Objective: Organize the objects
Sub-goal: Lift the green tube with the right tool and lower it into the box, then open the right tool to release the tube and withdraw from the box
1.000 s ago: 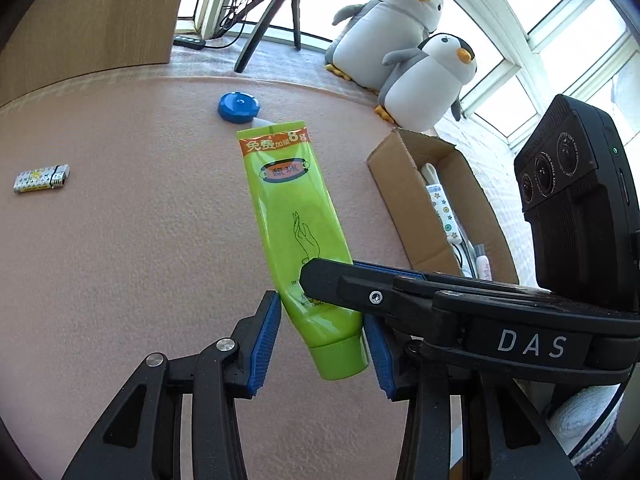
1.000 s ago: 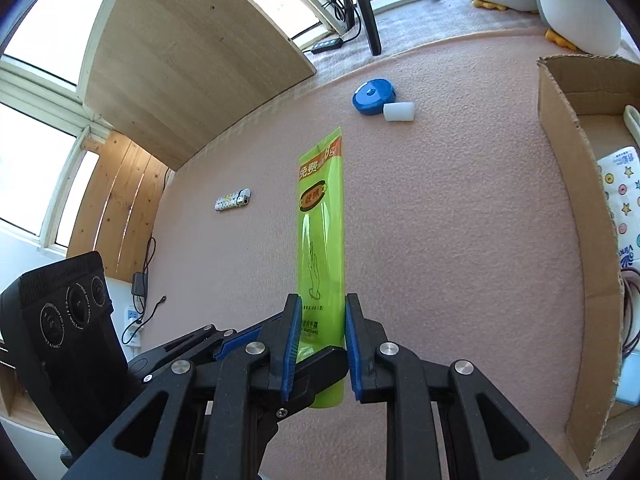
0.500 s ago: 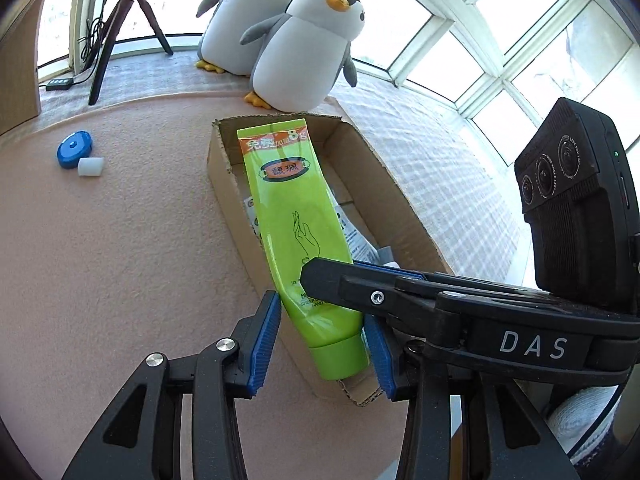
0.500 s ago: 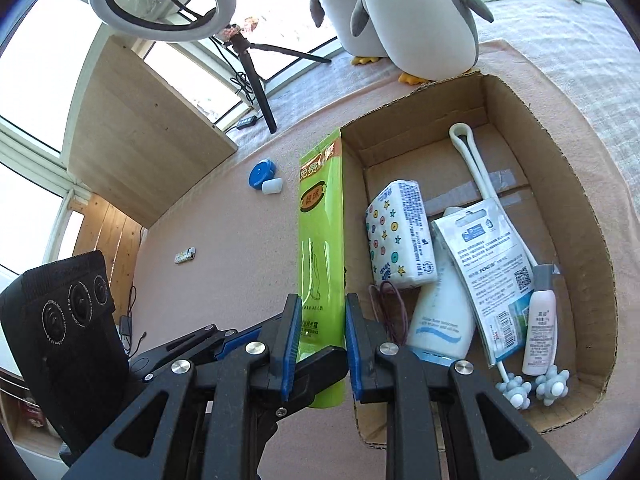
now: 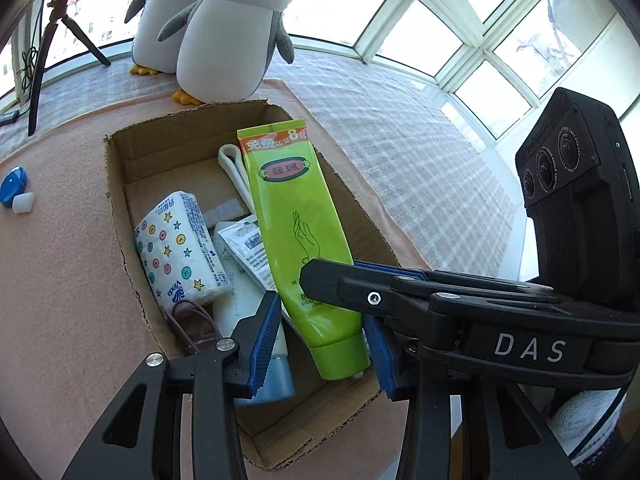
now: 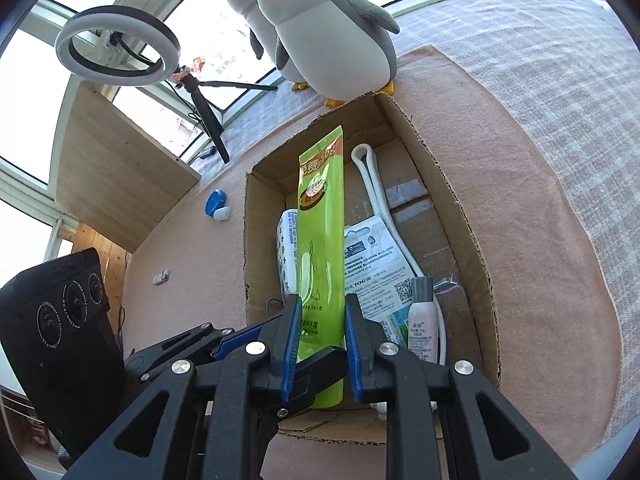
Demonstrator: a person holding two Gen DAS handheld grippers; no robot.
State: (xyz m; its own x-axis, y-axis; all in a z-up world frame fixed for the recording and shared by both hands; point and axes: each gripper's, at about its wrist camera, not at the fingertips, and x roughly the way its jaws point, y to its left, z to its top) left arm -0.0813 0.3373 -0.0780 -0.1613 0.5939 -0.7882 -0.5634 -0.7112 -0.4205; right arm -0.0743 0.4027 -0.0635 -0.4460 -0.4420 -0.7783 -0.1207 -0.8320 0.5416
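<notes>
Right claw (image 6: 320, 340) is clenched on the green tube (image 6: 322, 240), its blue pads pressed flat against both sides near the cap end at the lower centre of my right wrist view. From there the tube runs up the middle of the frame, hanging over the open cardboard box (image 6: 476, 248). My left claw (image 5: 320, 340) sits at the bottom centre of the left wrist view with its jaws spread; the same tube (image 5: 296, 232) lies between them with a visible gap to each blue pad, so I read it as released. One black finger of the right claw crosses in front of the tube from the right side of that frame.

Inside the box I can see a tissue pack (image 5: 180, 248) with coloured dots and stars at centre left, a white printed pouch (image 6: 376, 268) at centre right, a small pink bottle (image 6: 422, 320) low on the right, and a long white looped tool (image 6: 376, 192) toward the far end. Two plush penguins (image 6: 332, 36) stand behind the box at the top. On the pink mat at the left edge, a blue round disc (image 5: 13, 186) touches a small white cap (image 5: 23, 203).
</notes>
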